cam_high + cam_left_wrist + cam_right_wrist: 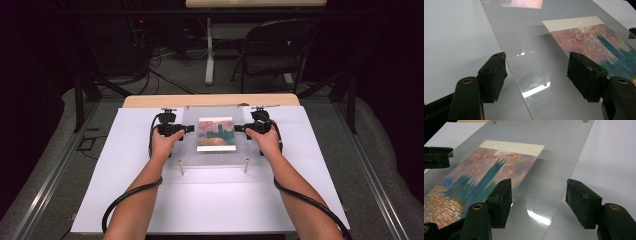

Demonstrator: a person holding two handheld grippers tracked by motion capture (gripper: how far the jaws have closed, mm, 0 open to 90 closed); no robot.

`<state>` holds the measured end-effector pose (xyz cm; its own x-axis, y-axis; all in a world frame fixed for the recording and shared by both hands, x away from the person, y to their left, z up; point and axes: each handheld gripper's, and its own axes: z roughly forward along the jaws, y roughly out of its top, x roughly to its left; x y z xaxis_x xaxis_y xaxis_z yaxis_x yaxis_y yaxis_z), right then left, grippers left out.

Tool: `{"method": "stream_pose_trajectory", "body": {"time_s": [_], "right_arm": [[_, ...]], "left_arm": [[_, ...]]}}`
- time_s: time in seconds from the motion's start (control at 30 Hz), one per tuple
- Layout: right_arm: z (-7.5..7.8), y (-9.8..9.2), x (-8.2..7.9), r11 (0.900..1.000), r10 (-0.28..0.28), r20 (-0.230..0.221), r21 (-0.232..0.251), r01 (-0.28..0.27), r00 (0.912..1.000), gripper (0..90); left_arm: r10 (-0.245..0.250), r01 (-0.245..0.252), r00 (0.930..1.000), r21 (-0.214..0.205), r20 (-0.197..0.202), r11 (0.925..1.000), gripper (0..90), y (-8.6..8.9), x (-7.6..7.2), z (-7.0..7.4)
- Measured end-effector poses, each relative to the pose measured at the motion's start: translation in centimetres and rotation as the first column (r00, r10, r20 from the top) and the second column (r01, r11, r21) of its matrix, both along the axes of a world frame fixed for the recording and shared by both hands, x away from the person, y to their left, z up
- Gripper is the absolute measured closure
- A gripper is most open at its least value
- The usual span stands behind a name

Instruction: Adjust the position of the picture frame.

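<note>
Here the left hand-held gripper (189,129) and the right hand-held gripper (239,128) are both standing released, straddling opposite edges of the clear acrylic sheet (190,150) covering the painted print (216,134), seemingly for an even two-sided hold.

Both forearms leave the high view's bottom edge. The painted print of pink, orange and teal under clear acrylic sheet (599,42) is cut off at the right edge of the left gripper view and at the lower left of the right gripper view (474,177). A blurred pink reflection (521,3) is clipped at the left gripper view's top edge.
</note>
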<state>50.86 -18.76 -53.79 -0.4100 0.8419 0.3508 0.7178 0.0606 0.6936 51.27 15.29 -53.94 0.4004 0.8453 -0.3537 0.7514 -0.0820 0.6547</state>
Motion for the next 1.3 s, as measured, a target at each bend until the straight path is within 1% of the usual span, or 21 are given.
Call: {"method": "stream_pose_trajectory", "body": {"time_s": [0.03,0.23,0.27,0.4,0.53,0.6,0.7,0.73,0.83,0.93,1.0,1.07,1.1,1.17,1.2,1.3], "right_arm": [[0.0,0.01,0.08,1.0,0.006,0.007,-0.003,-0.006,1.0,37.3],[0.02,0.09,0.45,1.0,0.002,-0.002,-0.009,-0.002,1.0,36.7],[-0.04,0.1,0.51,1.0,0.004,0.005,-0.009,-0.004,1.0,36.6],[-0.15,0.02,0.62,1.0,-0.003,-0.006,0.005,0.003,1.0,36.3],[-0.08,0.06,0.71,1.0,0.0,-0.012,-0.004,0.0,0.9999,35.9],[-0.13,0.15,0.82,1.0,-0.001,-0.005,-0.003,0.001,1.0,35.3],[-0.07,0.22,0.89,0.9999,0.0,-0.013,-0.013,0.0,0.9999,34.4],[-0.14,0.23,0.94,1.0,0.0,-0.007,-0.008,0.0,1.0,34.3],[-0.2,0.17,0.95,1.0,-0.005,-0.014,0.001,0.005,0.9999,34.1],[-0.32,0.09,0.96,0.9999,-0.005,-0.012,0.012,0.005,0.9999,34.1],[-0.37,0.03,0.93,0.9997,-0.011,-0.022,0.021,0.012,0.9997,34.1],[-0.44,-0.04,0.89,0.9995,-0.013,-0.026,0.028,0.014,0.9996,34.1],[-0.51,-0.04,0.88,0.9992,-0.017,-0.021,0.035,0.018,0.9996,34.0],[-0.51,-0.04,0.75,0.9988,-0.021,-0.029,0.043,0.022,0.9994,33.7],[-0.45,-0.06,0.68,0.999,-0.02,-0.04,0.039,0.022,0.999,33.7],[-0.5,-0.08,0.74,0.9989,-0.017,-0.031,0.044,0.018,0.9994,33.6]], "left_arm": [[0.0,0.0,1.0,-0.002,-0.002,1.0,31.1,0.0,0.06,-0.02],[0.01,-0.01,0.9999,-0.007,-0.001,0.9999,30.1,-0.1,0.37,-0.15],[0.009,-0.009,1.0,-0.006,-0.002,0.9999,30.0,-0.09,0.4,-0.15],[0.009,-0.01,0.9999,-0.018,-0.008,0.9998,29.6,0.0,0.5,-0.25],[0.014,-0.014,0.9999,-0.025,-0.005,0.9996,28.9,-0.03,0.49,-0.37],[0.01,-0.011,0.9999,-0.029,-0.013,0.9995,28.9,0.03,0.46,-0.35],[0.012,-0.012,0.9998,-0.036,-0.018,0.9993,28.8,0.07,0.38,-0.38],[0.008,-0.009,0.9996,-0.037,-0.027,0.9993,28.6,0.1,0.37,-0.34],[0.008,-0.009,0.9995,-0.042,-0.03,0.9991,28.5,0.14,0.32,-0.35],[0.005,-0.007,0.9993,-0.058,-0.037,0.9983,28.4,0.29,0.24,-0.45],[0.009,-0.012,0.999,-0.072,-0.044,0.9974,28.3,0.33,0.17,-0.54],[0.011,-0.015,0.9988,-0.072,-0.047,0.9973,27.7,0.3,0.13,-0.55],[0.015,-0.019,0.9987,-0.075,-0.049,0.997,27.6,0.29,0.12,-0.57],[0.016,-0.02,0.9985,-0.074,-0.052,0.9971,27.6,0.27,0.11,-0.54],[0.017,-0.021,0.9984,-0.072,-0.055,0.9972,27.6,0.24,0.1,-0.5],[0.016,-0.021,0.9981,-0.074,-0.059,0.997,27.6,0.27,0.06,-0.5]]}}
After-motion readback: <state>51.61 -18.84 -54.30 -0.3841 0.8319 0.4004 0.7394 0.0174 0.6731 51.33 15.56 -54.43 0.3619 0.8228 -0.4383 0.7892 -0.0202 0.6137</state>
